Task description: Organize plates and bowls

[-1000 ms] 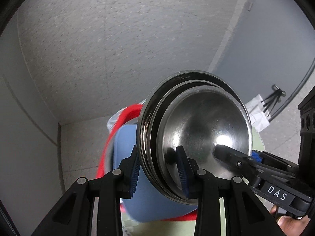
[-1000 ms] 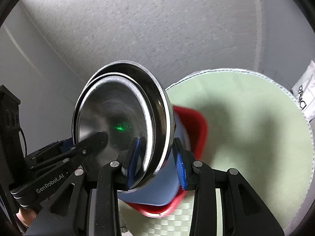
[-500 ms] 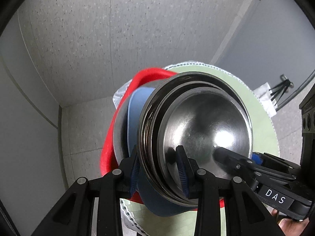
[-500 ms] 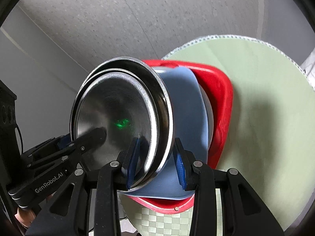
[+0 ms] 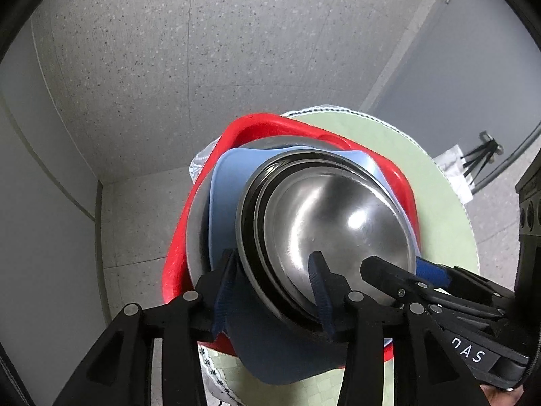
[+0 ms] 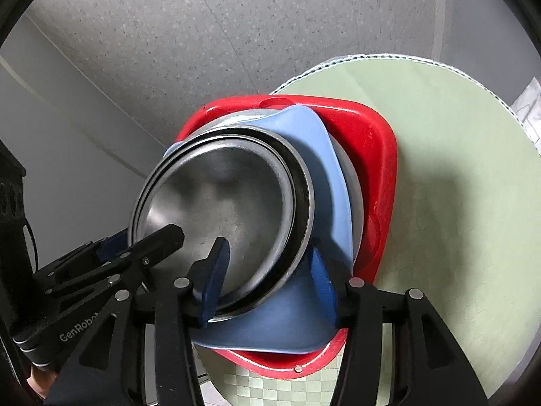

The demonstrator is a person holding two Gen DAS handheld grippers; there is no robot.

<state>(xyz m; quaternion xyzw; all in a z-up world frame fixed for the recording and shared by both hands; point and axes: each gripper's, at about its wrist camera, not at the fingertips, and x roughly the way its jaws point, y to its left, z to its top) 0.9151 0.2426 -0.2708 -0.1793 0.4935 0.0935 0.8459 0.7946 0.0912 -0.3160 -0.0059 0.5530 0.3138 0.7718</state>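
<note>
Round surface (image 6: 456, 176) under pale green checked cloth, white-trimmed; red tray (image 6: 375, 155) resting directly on it, above speckled floor (image 6: 236, 34)

Bright silver on the nested steel bowls (image 5: 341, 223), mirror-glossy, with a dark band between the rims. Pale matte blue on the blue dish (image 6: 324, 169) beneath. Glossy red on the red basin (image 6: 368, 142) around the stack. Soft sage green on the desk (image 6: 456, 169), faint checker weave near the lower edge, white stitched trim with dark dashes along the border. Speckled grey on the floor (image 5: 135, 67). Black on both claws, the left claw (image 5: 274, 291) and right claw (image 6: 267, 277), with navy ribbed pads (image 6: 321, 280).
</note>
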